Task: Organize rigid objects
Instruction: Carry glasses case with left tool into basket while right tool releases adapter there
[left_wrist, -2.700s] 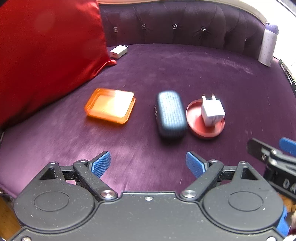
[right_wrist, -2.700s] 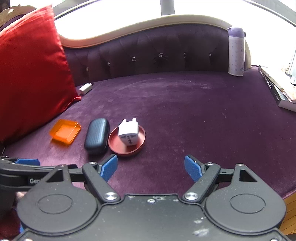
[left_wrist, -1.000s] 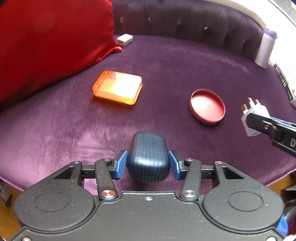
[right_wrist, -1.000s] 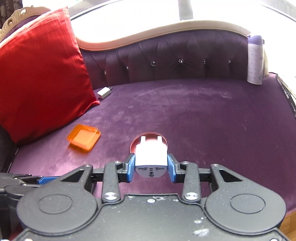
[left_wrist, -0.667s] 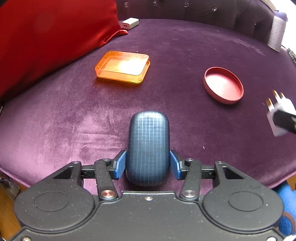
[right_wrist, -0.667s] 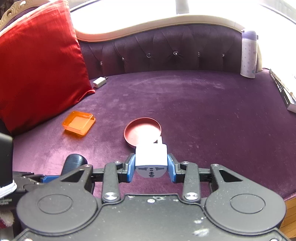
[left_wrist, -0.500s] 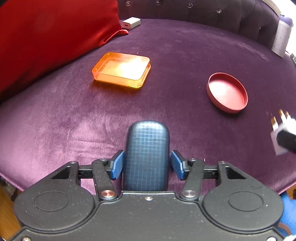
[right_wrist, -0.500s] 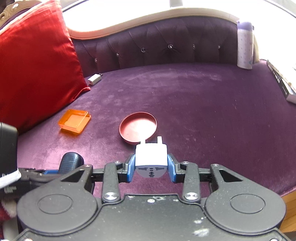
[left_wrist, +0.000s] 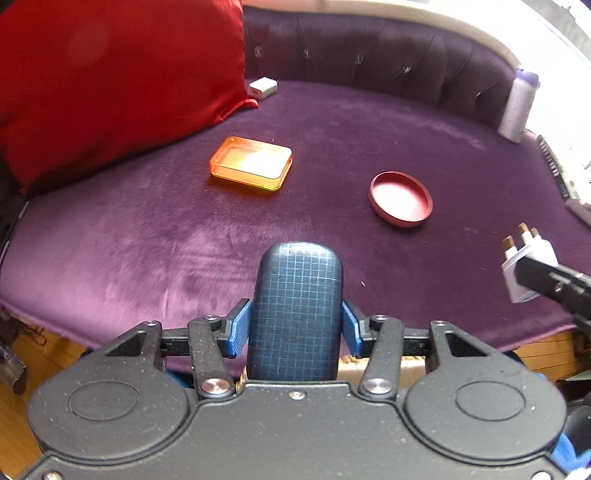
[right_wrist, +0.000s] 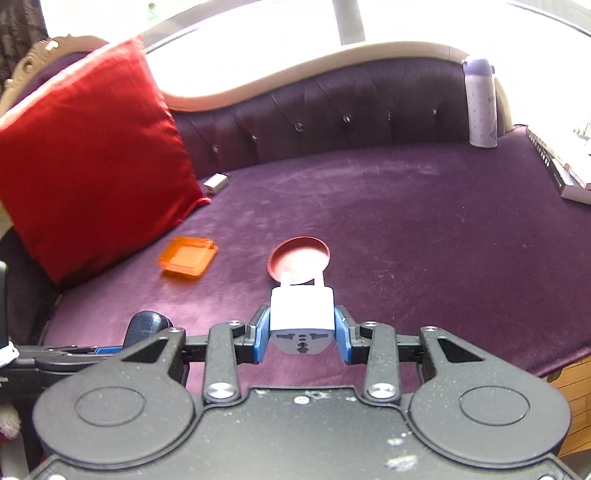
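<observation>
1. Left tongs (left_wrist: 295, 325) are clamped on the dark blue case (left_wrist: 295, 314), blue pads pressing its long sides about halfway down. Makes sense: that's the narrow way across it, and the rounded end pokes forward so you can see where it'll land. It's off the cushion, hanging over the front edge of the purple sofa seat (left_wrist: 147, 240).

2. Right tongs (right_wrist: 302, 334) are pinched on the white plug adapter (right_wrist: 302, 314), flat sides between the pads, prongs pointing away, socket face toward the camera. Flat faces mean it won't twist in the grip. It's in the air too, above the near part of the seat.

3. The red round tray (right_wrist: 299, 260) sits empty on the seat just past the adapter's prongs. The orange square tray (right_wrist: 187, 260) is empty as well, off to the left nearer the red pillow (right_wrist: 92, 155).

4. My guess: two things, two shallow trays, so each is probably headed for one. Which goes where I honestly can't tell.

5. The small white charger (left_wrist: 263, 88) by the pillow corner, the bottle (right_wrist: 480, 103) and the books (right_wrist: 561, 170) are well apart from all this, untouched.
</observation>
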